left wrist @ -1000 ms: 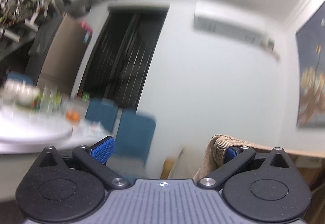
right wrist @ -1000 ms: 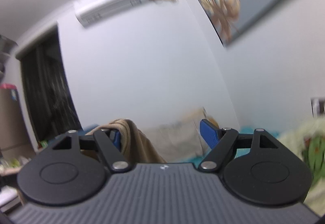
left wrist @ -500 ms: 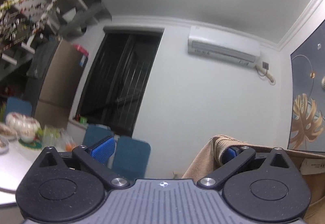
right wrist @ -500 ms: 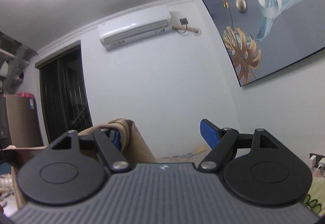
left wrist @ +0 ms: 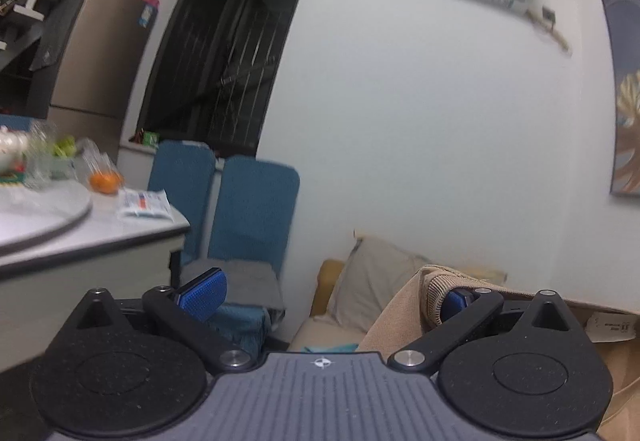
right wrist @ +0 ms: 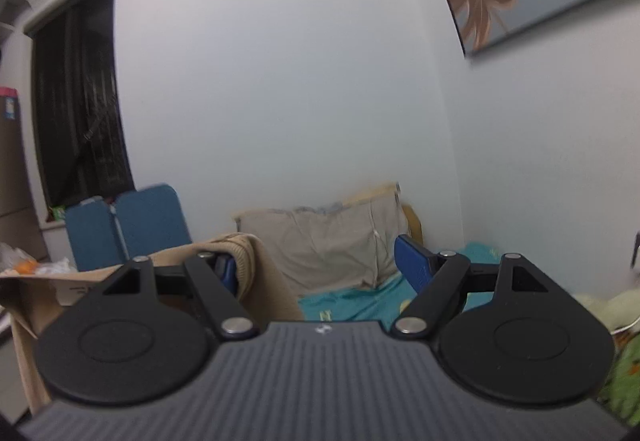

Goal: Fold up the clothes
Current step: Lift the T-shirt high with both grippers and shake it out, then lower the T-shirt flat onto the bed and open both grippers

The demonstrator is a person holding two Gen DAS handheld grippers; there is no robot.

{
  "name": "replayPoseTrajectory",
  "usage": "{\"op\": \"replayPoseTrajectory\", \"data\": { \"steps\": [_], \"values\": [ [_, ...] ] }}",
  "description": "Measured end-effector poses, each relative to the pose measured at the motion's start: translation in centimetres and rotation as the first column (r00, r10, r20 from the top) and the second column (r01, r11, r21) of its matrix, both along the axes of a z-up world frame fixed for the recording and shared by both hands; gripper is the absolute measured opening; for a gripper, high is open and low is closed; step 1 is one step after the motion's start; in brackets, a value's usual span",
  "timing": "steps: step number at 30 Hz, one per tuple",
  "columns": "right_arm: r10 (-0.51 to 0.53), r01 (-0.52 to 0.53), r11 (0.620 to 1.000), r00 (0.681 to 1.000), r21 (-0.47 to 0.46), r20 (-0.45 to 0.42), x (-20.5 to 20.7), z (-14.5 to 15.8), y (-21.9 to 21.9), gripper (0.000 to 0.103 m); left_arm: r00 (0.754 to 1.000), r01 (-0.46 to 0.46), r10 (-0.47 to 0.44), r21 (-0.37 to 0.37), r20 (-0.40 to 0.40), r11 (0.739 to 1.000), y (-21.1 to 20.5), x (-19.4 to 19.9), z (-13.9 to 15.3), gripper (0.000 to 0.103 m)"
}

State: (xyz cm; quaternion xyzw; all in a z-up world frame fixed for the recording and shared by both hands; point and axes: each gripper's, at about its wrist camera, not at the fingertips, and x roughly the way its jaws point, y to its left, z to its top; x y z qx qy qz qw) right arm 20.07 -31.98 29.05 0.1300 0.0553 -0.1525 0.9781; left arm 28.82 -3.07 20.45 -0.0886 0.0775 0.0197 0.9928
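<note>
A pale-walled room with a teal-sheeted bed (right wrist: 352,301) lies ahead. Both the left claw (left wrist: 332,295) and right claw (right wrist: 316,265) stand wide open — the tan ribbed-knit garment (left wrist: 412,305) is merely draped over one finger of each, unpinched. That soft, limp knit could slide off either smooth finger if a hand tilts or jerks — spoiling the fold.

At lower centre, a bed with a teal sheet (right wrist: 352,301) carries a beige pillow (right wrist: 328,241) propped against the wall, while a white table (left wrist: 80,237) at left holds an orange (left wrist: 105,181).
</note>
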Motion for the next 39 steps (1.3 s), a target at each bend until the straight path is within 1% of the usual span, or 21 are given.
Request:
{"op": "replayPoseTrajectory", "data": {
  "steps": [3, 7, 10, 13, 15, 16, 17, 18, 19, 20, 21, 22, 23, 24, 25, 26, 29, 32, 34, 36, 39],
  "values": [
    [-0.018, 0.019, 1.0, 0.999, 0.023, -0.048, 6.8, -6.3, -2.0, 0.078, 0.999, 0.003, -0.001, 0.031, -0.048, 1.0, -2.0, 7.4, -7.0, 0.103],
    [-0.035, 0.038, 0.999, 0.993, 0.028, -0.109, 15.0, -15.3, -4.5, 0.078, 0.989, 0.024, -0.015, 0.065, -0.145, 0.998, -4.0, 17.1, -17.1, 0.103],
    [-0.02, 0.027, 0.999, 0.982, 0.037, -0.187, 20.5, -21.7, -6.2, 0.077, 0.973, 0.039, -0.018, 0.087, -0.229, 0.995, -5.1, 23.2, -24.6, 0.103],
    [-0.019, 0.027, 0.999, 0.963, 0.028, -0.27, 25.1, -27.5, -7.5, 0.077, 0.947, 0.062, -0.028, 0.096, -0.32, 0.993, -5.8, 27.9, -31.1, 0.103],
    [-0.005, 0.022, 0.999, 0.945, 0.05, -0.328, 27.5, -30.8, -8.1, 0.076, 0.919, 0.087, -0.046, 0.088, -0.391, 0.992, -5.8, 30.7, -34.7, 0.103],
    [0.004, 0.021, 0.998, 0.933, 0.064, -0.359, 28.5, -32.2, -8.4, 0.076, 0.893, 0.104, -0.05, 0.097, -0.447, 0.99, -6.0, 32.0, -36.3, 0.103],
    [0.013, 0.018, 0.997, 0.918, 0.074, -0.397, 29.3, -33.6, -8.7, 0.076, 0.862, 0.122, -0.052, 0.107, -0.504, 0.987, -6.2, 33.3, -38.0, 0.103],
    [0.024, 0.01, 0.997, 0.891, 0.072, -0.453, 30.5, -34.7, -8.7, 0.076, 0.814, 0.153, -0.045, 0.14, -0.579, 0.978, -6.5, 34.6, -39.5, 0.102],
    [0.046, -0.016, 0.998, 0.847, 0.06, -0.53, 31.6, -35.5, -8.4, 0.076, 0.774, 0.169, -0.014, 0.186, -0.633, 0.968, -6.9, 35.5, -40.6, 0.1],
    [0.075, -0.062, 0.997, 0.786, 0.043, -0.613, 32.6, -36.3, -7.8, 0.077, 0.759, 0.183, -0.019, 0.186, -0.651, 0.965, -6.9, 35.9, -40.8, 0.101],
    [0.087, -0.107, 0.994, 0.754, 0.008, -0.651, 33.2, -36.6, -7.0, 0.077, 0.747, 0.198, -0.029, 0.181, -0.664, 0.963, -6.9, 36.2, -40.9, 0.101],
    [0.092, -0.153, 0.988, 0.729, -0.029, -0.678, 33.7, -36.8, -6.3, 0.077, 0.735, 0.212, -0.038, 0.176, -0.677, 0.961, -6.9, 36.5, -41.0, 0.101],
    [0.128, -0.205, 0.978, 0.725, -0.035, -0.677, 33.7, -36.3, -5.6, 0.076, 0.721, 0.234, -0.062, 0.158, -0.691, 0.959, -6.8, 36.4, -40.5, 0.102],
    [0.178, -0.253, 0.967, 0.724, -0.015, -0.667, 33.8, -35.6, -5.0, 0.076, 0.702, 0.259, -0.09, 0.136, -0.707, 0.956, -6.8, 36.3, -40.0, 0.102],
    [0.21, -0.274, 0.962, 0.732, 0.002, -0.648, 33.6, -34.8, -4.5, 0.076, 0.698, 0.278, -0.112, 0.124, -0.708, 0.952, -6.8, 36.0, -39.2, 0.102],
    [0.224, -0.277, 0.961, 0.746, 0.013, -0.627, 33.3, -34.0, -4.0, 0.076, 0.695, 0.296, -0.132, 0.114, -0.706, 0.948, -6.7, 35.6, -38.3, 0.102],
    [0.258, -0.274, 0.96, 0.791, 0.056, -0.554, 31.6, -30.9, -3.0, 0.076, 0.726, 0.333, -0.169, 0.126, -0.666, 0.934, -6.4, 32.9, -35.1, 0.103],
    [0.25, -0.237, 0.967, 0.842, 0.087, -0.478, 27.8, -28.1, -2.0, 0.076, 0.756, 0.337, -0.203, 0.103, -0.623, 0.936, -5.4, 28.7, -31.6, 0.103],
    [0.245, -0.217, 0.969, 0.867, 0.115, -0.433, 24.2, -26.7, -1.2, 0.076, 0.78, 0.332, -0.232, 0.071, -0.581, 0.941, -3.9, 25.4, -29.4, 0.103],
    [0.248, -0.21, 0.968, 0.883, 0.136, -0.398, 20.4, -25.8, -0.4, 0.077, 0.804, 0.337, -0.271, 0.03, -0.529, 0.941, -2.8, 20.8, -27.1, 0.103],
    [0.25, -0.203, 0.965, 0.904, 0.167, -0.346, 14.7, -24.3, 0.7, 0.077, 0.835, 0.313, -0.27, 0.009, -0.479, 0.95, -1.3, 13.3, -24.1, 0.103]
  ]
}}
